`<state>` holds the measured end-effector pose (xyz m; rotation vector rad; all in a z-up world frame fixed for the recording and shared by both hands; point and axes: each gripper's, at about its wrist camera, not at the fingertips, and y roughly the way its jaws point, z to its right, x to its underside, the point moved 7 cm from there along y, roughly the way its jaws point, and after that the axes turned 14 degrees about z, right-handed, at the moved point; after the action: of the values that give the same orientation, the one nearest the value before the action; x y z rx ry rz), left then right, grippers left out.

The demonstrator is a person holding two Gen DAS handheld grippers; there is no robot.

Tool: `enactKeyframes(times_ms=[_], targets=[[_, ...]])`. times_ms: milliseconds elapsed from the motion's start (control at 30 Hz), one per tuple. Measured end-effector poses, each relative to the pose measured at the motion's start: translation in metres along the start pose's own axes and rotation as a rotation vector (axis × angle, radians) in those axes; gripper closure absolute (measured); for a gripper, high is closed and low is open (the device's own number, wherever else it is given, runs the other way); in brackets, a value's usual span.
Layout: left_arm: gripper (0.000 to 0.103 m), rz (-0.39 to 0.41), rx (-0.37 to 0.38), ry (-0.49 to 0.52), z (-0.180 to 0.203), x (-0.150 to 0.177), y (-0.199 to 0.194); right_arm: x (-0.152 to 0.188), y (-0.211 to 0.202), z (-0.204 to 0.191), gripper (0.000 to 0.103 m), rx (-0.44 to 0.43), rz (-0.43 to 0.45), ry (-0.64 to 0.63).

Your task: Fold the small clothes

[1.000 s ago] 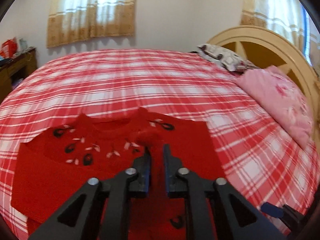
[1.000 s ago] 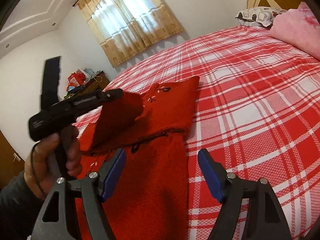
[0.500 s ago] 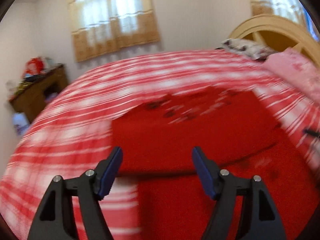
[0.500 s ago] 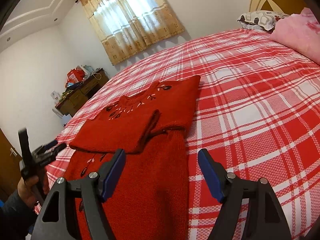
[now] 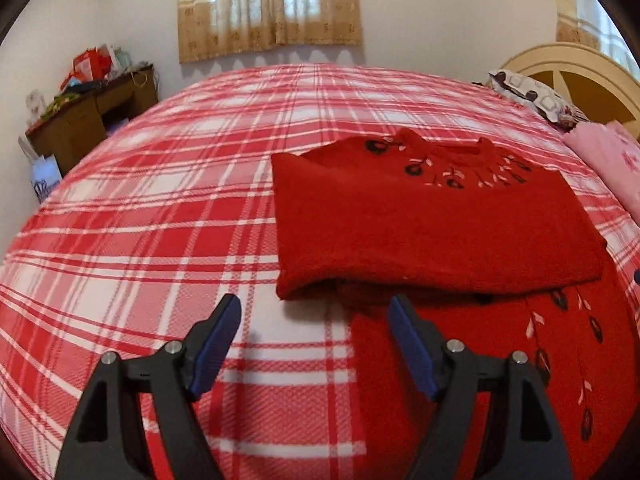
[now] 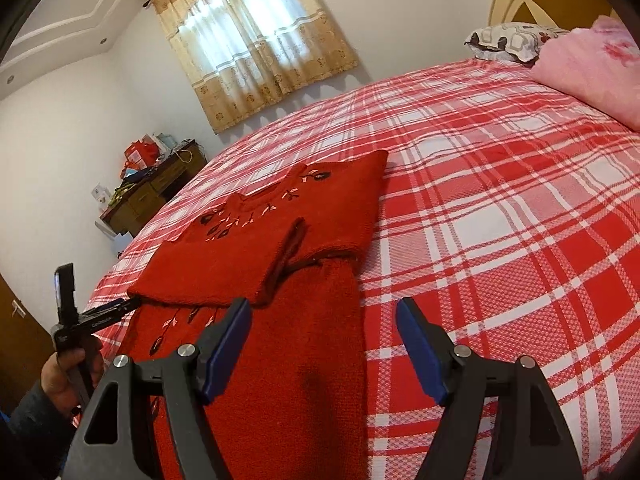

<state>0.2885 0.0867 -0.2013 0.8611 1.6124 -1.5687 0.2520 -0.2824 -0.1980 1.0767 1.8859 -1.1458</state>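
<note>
Red knit sweater (image 5: 436, 224) lies on the plaid bed (image 5: 160, 216), its sleeves folded across the chest and the lower part spread toward us at the near edge. We have our left claw (image 5: 316, 344) gaping wide and empty over the sweater's left border, and our right claw (image 6: 324, 344) is spread wide too, holding nothing above the right border.

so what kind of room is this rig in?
A home bedroom, most likely: a bed with a red plaid bedspread, pillows by the arched headboard, and a cluttered wooden desk under a curtained window.
</note>
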Motion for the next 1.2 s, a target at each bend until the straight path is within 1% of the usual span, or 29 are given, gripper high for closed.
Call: enactKeyframes(times_ms=[33,100,167,200,267,333,367,400,467,533,600,633,667,700,733,767,833,967,1067,1200], targets=[[0.024,-0.003,-0.018,0.001,-0.003,0.002,0.003,0.0,0.0,0.001,0.028,0.004,0.0,0.002],[0.022,-0.033,-0.016,-0.034,-0.011,0.007,0.01,-0.004,-0.002,0.0,0.028,0.02,0.009,0.001],[0.014,-0.069,-0.01,-0.097,-0.019,0.013,0.015,-0.012,-0.005,-0.008,0.028,0.011,0.0,-0.021],[0.013,-0.075,-0.009,-0.11,-0.02,0.014,0.016,-0.016,-0.005,-0.015,0.028,0.002,-0.012,-0.031],[0.012,-0.076,-0.01,-0.096,-0.018,0.016,0.015,-0.022,-0.001,-0.029,0.028,-0.012,-0.047,-0.059],[0.011,-0.075,-0.02,-0.074,-0.014,0.017,0.014,-0.024,0.011,-0.044,0.029,-0.002,-0.102,-0.094],[0.011,-0.076,-0.023,-0.07,-0.014,0.017,0.015,-0.025,0.017,-0.049,0.036,-0.002,-0.124,-0.1],[0.01,-0.076,-0.023,-0.072,-0.015,0.018,0.014,-0.024,0.024,-0.054,0.04,-0.01,-0.149,-0.103],[0.009,-0.077,-0.022,-0.077,-0.018,0.018,0.015,-0.019,0.046,-0.064,0.053,-0.026,-0.224,-0.113],[0.009,-0.074,-0.022,-0.077,-0.018,0.018,0.015,-0.012,0.062,-0.067,0.056,0.005,-0.268,-0.13],[0.008,-0.073,-0.019,-0.078,-0.018,0.018,0.015,0.003,0.082,-0.069,0.056,0.017,-0.339,-0.125],[0.008,-0.074,-0.018,-0.081,-0.018,0.016,0.016,0.009,0.088,-0.07,0.066,0.02,-0.364,-0.122],[0.008,-0.074,-0.019,-0.081,-0.018,0.016,0.016,0.017,0.093,-0.07,0.079,0.031,-0.388,-0.131],[0.008,-0.074,-0.02,-0.079,-0.018,0.016,0.016,0.023,0.098,-0.07,0.084,0.069,-0.397,-0.171],[0.007,-0.074,-0.023,-0.078,-0.018,0.016,0.016,0.022,0.099,-0.07,0.089,0.086,-0.382,-0.199],[0.006,-0.076,-0.025,-0.078,-0.018,0.016,0.017,0.02,0.097,-0.074,0.095,0.089,-0.364,-0.221],[0.006,-0.078,-0.025,-0.082,-0.019,0.017,0.018,0.009,0.089,-0.08,0.095,0.099,-0.31,-0.266],[0.005,-0.075,-0.024,-0.103,-0.022,0.017,0.018,-0.029,0.068,-0.091,0.096,0.13,-0.174,-0.381],[0.005,-0.071,-0.022,-0.119,-0.024,0.017,0.017,-0.051,0.062,-0.088,0.096,0.155,-0.134,-0.4],[0.005,-0.072,-0.024,-0.116,-0.024,0.017,0.017,-0.063,0.057,-0.074,0.096,0.188,-0.111,-0.391]])
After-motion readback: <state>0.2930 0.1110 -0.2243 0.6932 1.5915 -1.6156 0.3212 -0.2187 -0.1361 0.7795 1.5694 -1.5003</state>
